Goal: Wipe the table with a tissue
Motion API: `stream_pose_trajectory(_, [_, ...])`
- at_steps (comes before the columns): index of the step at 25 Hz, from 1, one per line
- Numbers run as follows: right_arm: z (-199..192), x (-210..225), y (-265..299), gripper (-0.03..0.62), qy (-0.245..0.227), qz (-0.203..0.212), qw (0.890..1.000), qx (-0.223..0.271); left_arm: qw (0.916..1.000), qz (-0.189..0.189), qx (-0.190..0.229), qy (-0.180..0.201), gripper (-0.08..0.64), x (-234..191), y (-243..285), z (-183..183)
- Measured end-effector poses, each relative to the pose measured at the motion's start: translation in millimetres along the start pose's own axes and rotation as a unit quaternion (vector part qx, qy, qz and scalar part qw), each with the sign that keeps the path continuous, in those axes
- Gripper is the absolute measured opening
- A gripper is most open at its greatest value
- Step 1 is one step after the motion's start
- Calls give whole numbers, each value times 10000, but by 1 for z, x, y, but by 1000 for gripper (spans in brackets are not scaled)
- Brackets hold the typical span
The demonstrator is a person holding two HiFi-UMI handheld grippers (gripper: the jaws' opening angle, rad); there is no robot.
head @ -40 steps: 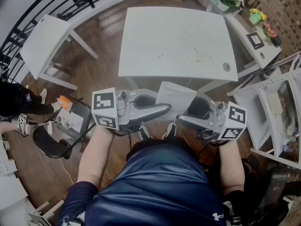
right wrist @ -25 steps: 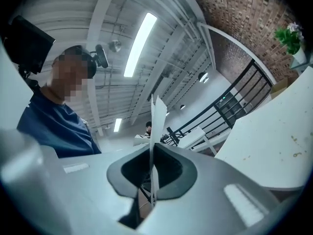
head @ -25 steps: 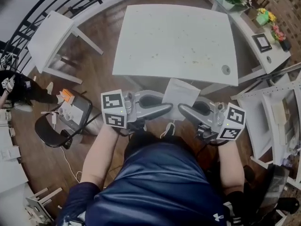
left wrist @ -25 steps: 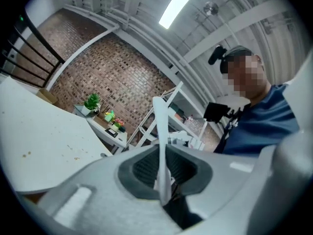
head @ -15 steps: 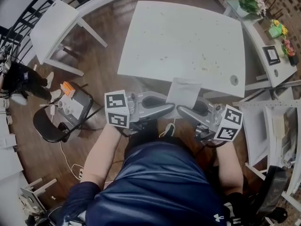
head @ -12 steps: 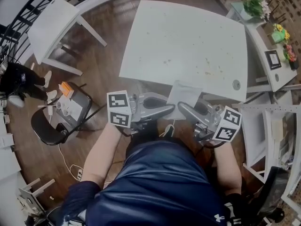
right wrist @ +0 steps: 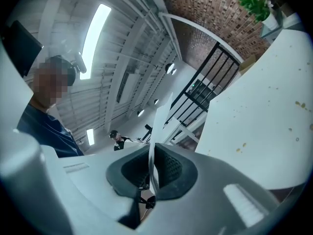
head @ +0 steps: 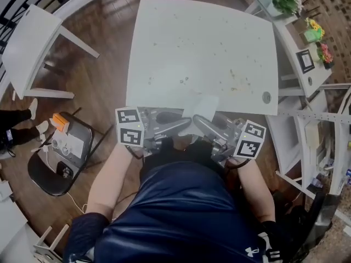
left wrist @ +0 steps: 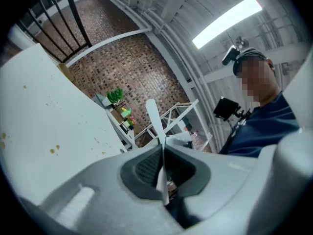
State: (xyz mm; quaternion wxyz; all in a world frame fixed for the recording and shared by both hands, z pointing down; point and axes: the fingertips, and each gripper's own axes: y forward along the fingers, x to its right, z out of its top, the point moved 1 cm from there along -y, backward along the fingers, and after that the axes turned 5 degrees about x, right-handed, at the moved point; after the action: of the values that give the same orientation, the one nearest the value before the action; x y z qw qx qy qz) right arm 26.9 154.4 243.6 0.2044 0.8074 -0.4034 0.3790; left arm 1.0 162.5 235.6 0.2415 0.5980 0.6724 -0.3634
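Both grippers pinch the same tissue [head: 202, 107]. The left gripper [left wrist: 161, 153] has its jaws closed on a thin edge of the sheet, which rises edge-on from between them. The right gripper [right wrist: 151, 163] is clamped on the sheet in the same way. In the head view the two sets of tips nearly meet, and the tissue spreads ahead of them over the near edge of the table [head: 203, 32].

The step in hand looks like laying the tissue down to begin the wipe. It probably goes best if both sets of tips come down together, so the free part lands flat ahead of the jaws and does not fold under them. The paper is thin, so pulling the tips apart or twisting one against the other would likely tear it. The two grips should travel as one.

Brown spots [head: 233, 86] lie further ahead, mostly beyond the right jaws. A firm push away from the body, angled that way, should carry the sheet over them. Light downward pressure is enough, since hard pressing could drag the tissue out of the pinch.
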Motion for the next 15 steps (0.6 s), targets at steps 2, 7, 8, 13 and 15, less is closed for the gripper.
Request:
stream_pose_trajectory(2, [6, 13, -9, 12, 119, -180, 9997, 138, 9999, 60, -65, -148, 8, -12, 7, -1])
stream_pose_trajectory(7, [39, 70, -70, 12, 80, -1160, 9903, 765, 9966, 780, -252, -4, 141, -58, 25, -7])
stream_pose_trajectory(8, [48, 85, -90, 12, 18, -1456, 9854, 886, 9950, 941, -307, 160, 141, -65, 31, -9])
stream_pose_trajectory(13, [81, 162, -199, 12, -375, -2984, 9493, 918, 9867, 1528, -232, 508, 97, -82, 83, -6])
stream_pose_trajectory(15, [88, 189, -233, 12, -368, -3313, 9392, 828, 9848, 1661, -189, 464, 89, -87, 107, -8])
